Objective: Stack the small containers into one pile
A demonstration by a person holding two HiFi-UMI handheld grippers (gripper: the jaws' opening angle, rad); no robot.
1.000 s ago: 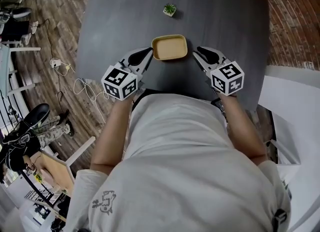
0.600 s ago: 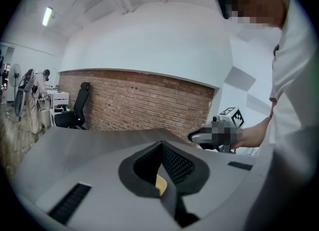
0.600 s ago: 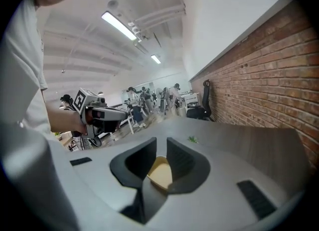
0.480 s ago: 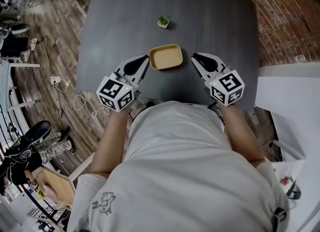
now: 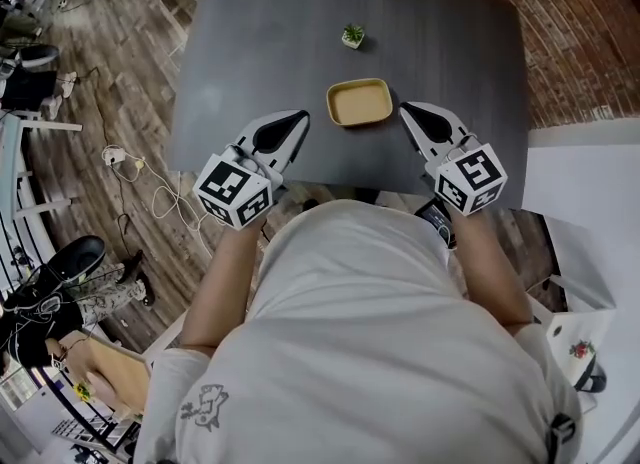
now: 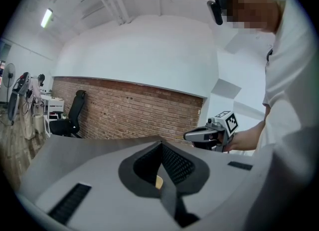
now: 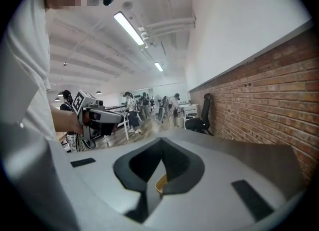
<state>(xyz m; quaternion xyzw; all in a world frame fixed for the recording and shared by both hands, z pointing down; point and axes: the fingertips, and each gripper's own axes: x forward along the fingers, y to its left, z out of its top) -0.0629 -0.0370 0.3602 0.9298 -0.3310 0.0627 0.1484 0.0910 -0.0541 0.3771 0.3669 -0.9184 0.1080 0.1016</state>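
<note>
Head view: a tan container [image 5: 360, 103] sits on the dark desk [image 5: 250, 52] toward its near edge. A small potted plant [image 5: 352, 35] stands beyond it, apart. The left hand-held gripper [image 5: 298, 119] and right hand-held gripper [image 5: 410, 110] flank the container without touching it, and the right tip is the nearer. Left gripper view: jaws pressed together, nothing pinched. A tan sliver of the container shows through the gap below the pads. Right gripper view: jaws have just been closing and are pressed together on nothing. The tan rim shows below them.
</note>
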